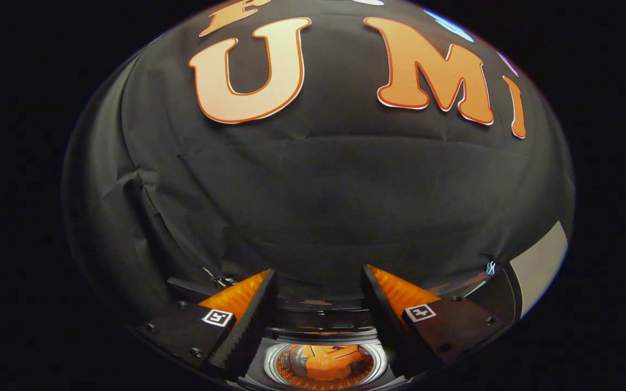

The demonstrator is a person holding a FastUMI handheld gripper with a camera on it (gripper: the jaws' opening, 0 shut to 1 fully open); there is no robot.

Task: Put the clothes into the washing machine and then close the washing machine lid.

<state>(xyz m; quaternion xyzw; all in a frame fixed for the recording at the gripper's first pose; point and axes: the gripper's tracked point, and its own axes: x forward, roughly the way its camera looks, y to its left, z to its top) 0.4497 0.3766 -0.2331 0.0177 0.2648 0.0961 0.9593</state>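
So the gripper (318, 296) is sitting with its two fingers spread well apart and nothing between them, pointed mostly at the black cloth wall (318, 184) of the booth. Low down between the fingers you can see the washing machine's round drum opening with its shiny metal rim (275, 359), and inside it there's a bundle of orange cloth (328, 363), so the clothes look to be in the tub already. I can't tell whether any other garment is waiting somewhere, since nothing else like that shows here. The dark band just beyond the drum, between the fingertips, is probably the machine's top edge or the raised lid (318, 315), but honestly it's too squashed by the lens to be sure which. My read: the loading part is done and we're at the lid-closing step. Next move would need the gripper to get behind or over the lid's edge and swing it down over the drum, keeping the fingers clear of the opening so they don't get caught or drag the cloth back out. A pale grey panel (541, 266) sits off past the right finger.
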